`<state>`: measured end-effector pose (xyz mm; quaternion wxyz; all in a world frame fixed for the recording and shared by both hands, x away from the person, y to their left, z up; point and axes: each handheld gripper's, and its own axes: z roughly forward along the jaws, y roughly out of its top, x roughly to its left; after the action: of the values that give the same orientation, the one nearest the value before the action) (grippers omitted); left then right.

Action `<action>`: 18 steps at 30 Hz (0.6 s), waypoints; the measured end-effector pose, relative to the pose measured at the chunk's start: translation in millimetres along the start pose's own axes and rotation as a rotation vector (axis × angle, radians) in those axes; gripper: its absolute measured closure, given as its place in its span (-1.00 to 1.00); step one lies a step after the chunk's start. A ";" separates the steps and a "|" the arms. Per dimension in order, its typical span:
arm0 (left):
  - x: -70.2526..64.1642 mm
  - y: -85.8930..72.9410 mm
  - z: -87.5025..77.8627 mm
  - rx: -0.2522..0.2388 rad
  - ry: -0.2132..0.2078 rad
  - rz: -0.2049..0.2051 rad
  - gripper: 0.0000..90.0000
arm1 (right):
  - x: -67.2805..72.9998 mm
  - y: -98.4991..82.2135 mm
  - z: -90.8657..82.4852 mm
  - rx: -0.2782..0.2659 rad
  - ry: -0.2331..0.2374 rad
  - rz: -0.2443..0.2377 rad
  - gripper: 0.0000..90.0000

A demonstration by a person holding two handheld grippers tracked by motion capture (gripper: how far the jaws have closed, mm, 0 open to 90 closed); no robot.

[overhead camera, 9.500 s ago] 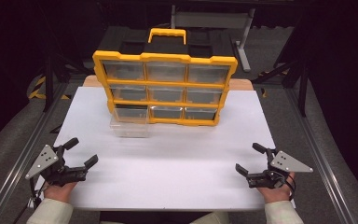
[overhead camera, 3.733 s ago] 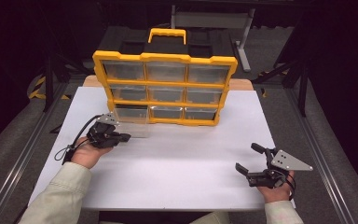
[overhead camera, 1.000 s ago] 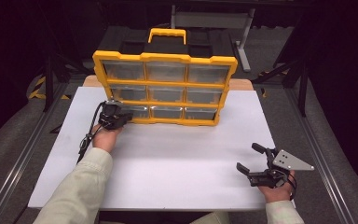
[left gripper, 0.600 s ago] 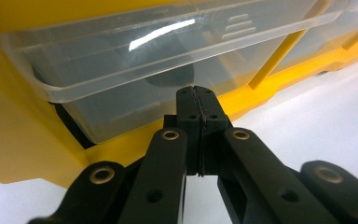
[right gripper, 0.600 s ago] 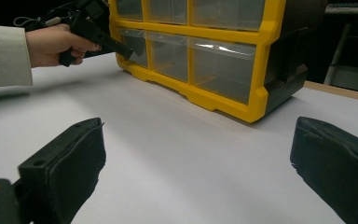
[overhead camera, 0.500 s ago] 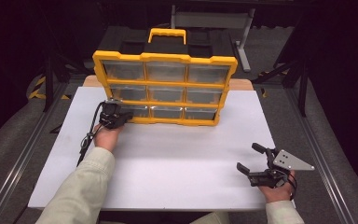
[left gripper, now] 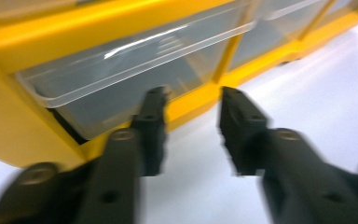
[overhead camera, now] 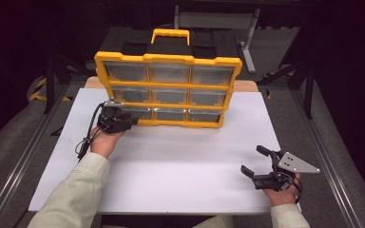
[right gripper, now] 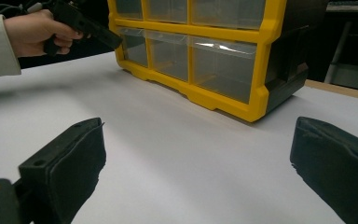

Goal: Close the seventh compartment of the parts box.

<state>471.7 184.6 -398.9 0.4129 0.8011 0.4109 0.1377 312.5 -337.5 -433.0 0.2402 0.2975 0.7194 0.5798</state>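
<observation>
The left gripper [left gripper: 191, 133] sits unclenched at the bottom-left drawer [left gripper: 135, 81] of the yellow cabinet [overhead camera: 168, 90]; push squarely on its front. The right gripper [overhead camera: 266, 167] rests released on the table [overhead camera: 180, 161]

Blurred black fingers [left gripper: 151, 126] spread apart just before a clear drawer [left gripper: 121, 70] in the yellow organizer [left gripper: 9, 121].

No writing to read anywhere. The yellow organizer [overhead camera: 168, 90] carries no legible label. Its clear drawers [right gripper: 223, 65] look unmarked too.
</observation>
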 end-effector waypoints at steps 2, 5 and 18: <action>-5.3 0.5 -7.7 -0.023 -0.027 0.007 -0.20 | -0.5 -0.5 -0.1 0.001 -0.004 0.003 -0.91; -13.5 1.7 -20.2 -0.060 -0.047 0.025 -0.58 | -1.1 -0.9 -1.0 0.002 -0.010 0.012 -0.91; -28.5 -17.1 -69.4 -0.238 -0.148 0.051 -1.00 | 0.0 0.6 -6.5 -0.005 -0.025 0.021 -0.91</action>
<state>405.8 206.2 -365.6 0.5307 0.7645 0.3396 0.1365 308.1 -342.0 -431.0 0.2439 0.3119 0.7117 0.5803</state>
